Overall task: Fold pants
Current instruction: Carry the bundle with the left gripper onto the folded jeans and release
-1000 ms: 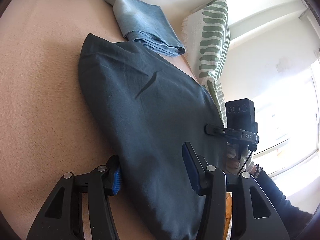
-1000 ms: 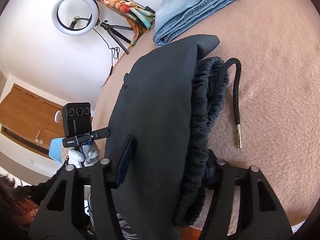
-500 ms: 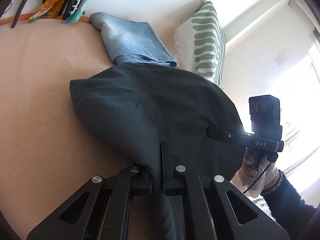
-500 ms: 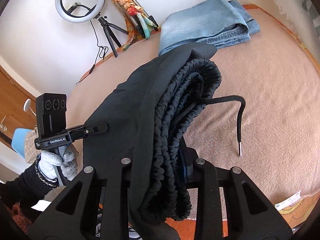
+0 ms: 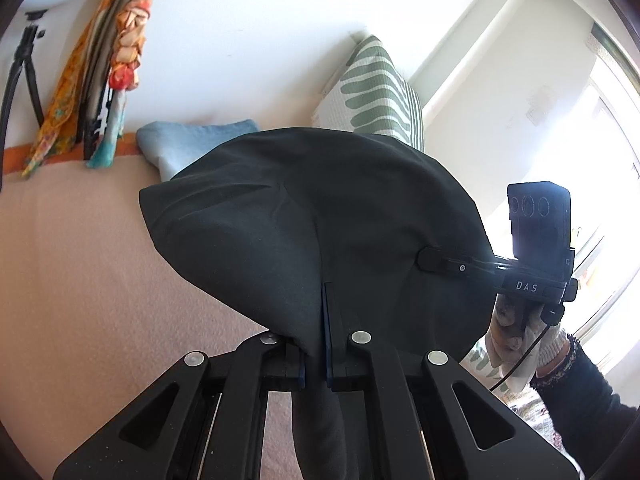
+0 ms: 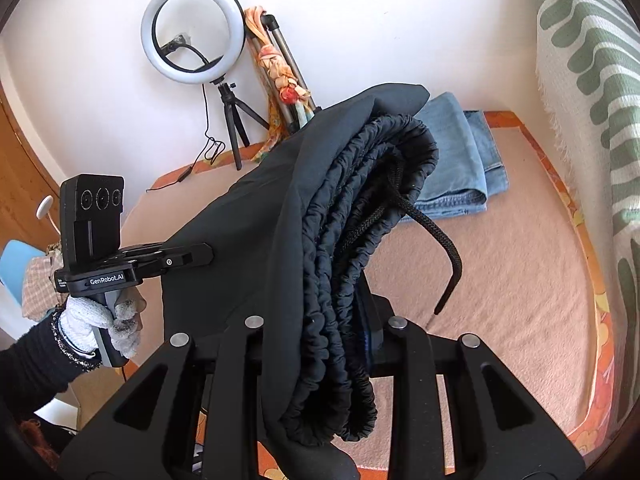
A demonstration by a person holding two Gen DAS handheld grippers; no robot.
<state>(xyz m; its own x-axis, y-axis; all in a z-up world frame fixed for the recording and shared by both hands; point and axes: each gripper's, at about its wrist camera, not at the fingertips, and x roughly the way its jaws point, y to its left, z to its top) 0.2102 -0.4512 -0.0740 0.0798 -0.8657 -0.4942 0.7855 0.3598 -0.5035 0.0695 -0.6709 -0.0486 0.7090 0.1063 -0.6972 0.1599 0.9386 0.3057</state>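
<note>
While lifted: pants (image 5: 312, 216) hang between both grippers.
Left gripper (image 5: 314, 360): clamped on fabric edge.
Right gripper (image 6: 320, 332): pinching bunched waistband.
Right view only: drawstring (image 6: 448, 248).

"GenRobot.AI" stands on the left gripper (image 6: 200, 258) mount, "DAS" on the right gripper (image 5: 430, 260) mount

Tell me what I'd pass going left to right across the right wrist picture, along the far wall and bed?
Ring light → tripod draped with scarves → lifted black pants → folded blue jeans → green-patterned pillow.
</note>
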